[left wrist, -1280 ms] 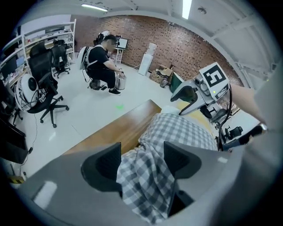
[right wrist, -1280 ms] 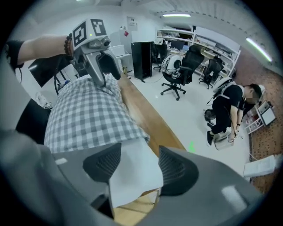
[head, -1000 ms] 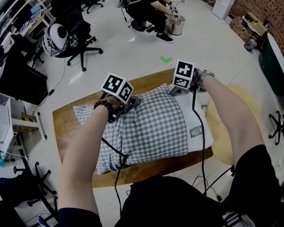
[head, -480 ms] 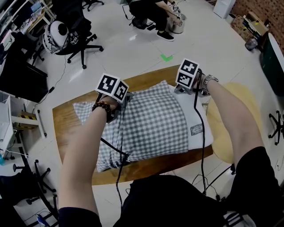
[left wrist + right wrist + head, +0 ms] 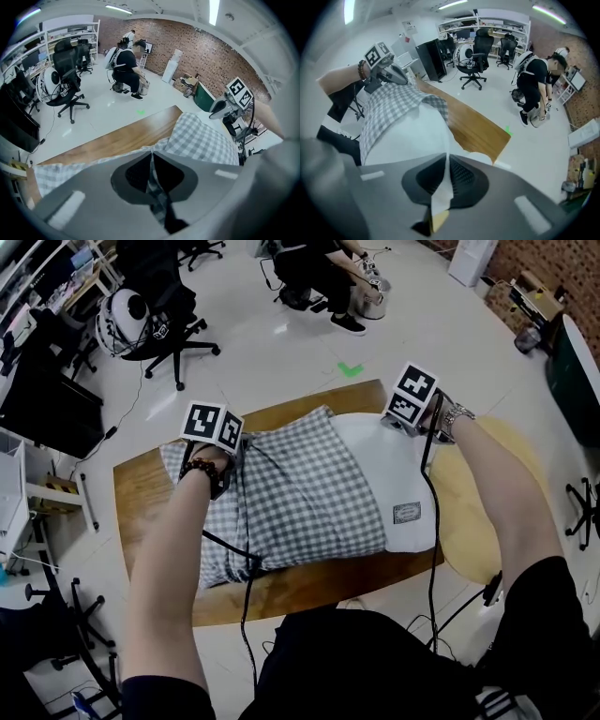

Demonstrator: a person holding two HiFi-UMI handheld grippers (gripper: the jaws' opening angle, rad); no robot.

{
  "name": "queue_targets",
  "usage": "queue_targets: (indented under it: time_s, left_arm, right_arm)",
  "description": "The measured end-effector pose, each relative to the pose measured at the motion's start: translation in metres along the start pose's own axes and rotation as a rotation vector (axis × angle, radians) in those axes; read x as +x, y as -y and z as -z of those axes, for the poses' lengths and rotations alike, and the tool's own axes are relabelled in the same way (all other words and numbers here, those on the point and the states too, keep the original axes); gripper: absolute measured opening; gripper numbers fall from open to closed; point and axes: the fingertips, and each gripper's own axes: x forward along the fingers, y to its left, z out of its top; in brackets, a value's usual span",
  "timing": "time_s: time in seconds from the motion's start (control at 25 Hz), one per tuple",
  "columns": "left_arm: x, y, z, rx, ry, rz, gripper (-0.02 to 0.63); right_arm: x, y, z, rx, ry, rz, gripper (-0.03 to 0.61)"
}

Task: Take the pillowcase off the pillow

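A grey-and-white checked pillowcase [image 5: 300, 502] covers the left part of a white pillow [image 5: 398, 470] lying on the wooden table [image 5: 309, 589]. My left gripper [image 5: 231, 461] is at the case's far left end; its jaws have just closed and pinch a fold of checked cloth [image 5: 157, 194]. My right gripper [image 5: 391, 425] is at the pillow's bare far right corner, its jaws just closed on white fabric [image 5: 440, 197]. In the right gripper view the white pillow [image 5: 417, 136] emerges from the checked case [image 5: 389, 108], with the left gripper [image 5: 386, 72] beyond.
A beige round cushion [image 5: 487, 512] sits beside the table's right end. Office chairs [image 5: 155, 315] and a seated person [image 5: 319, 268] are on the floor beyond the table. Cables [image 5: 246, 577] hang over the near edge.
The grippers have moved apart, left one leftward, right one rightward, both shutting on fabric. The checked case has slid left and more white pillow is bare.
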Motion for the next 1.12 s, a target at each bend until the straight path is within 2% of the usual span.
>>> queue_targets:
  time_s: [0.32, 0.56, 0.8, 0.96, 1.12]
  left_arm:
    - [-0.029, -0.027, 0.03, -0.119, 0.018, -0.057, 0.012]
    - [-0.039, -0.04, 0.053, -0.194, 0.045, -0.072, 0.012]
    - [-0.034, -0.029, 0.052, -0.165, 0.076, -0.036, 0.019]
    - [-0.035, -0.019, 0.051, -0.159, 0.13, -0.036, 0.052]
    - [-0.039, -0.004, 0.052, -0.115, 0.164, -0.06, 0.135]
  right_arm:
    - [-0.017, 0.013, 0.012, -0.008, 0.026, 0.155, 0.011]
    - [-0.008, 0.025, 0.027, 0.023, 0.04, 0.217, 0.011]
    - [-0.006, 0.019, 0.012, -0.016, 0.102, 0.223, 0.02]
    - [-0.012, 0.01, 0.004, -0.084, 0.171, 0.258, 0.081]
    - [-0.014, 0.003, 0.006, -0.146, 0.215, 0.323, 0.155]
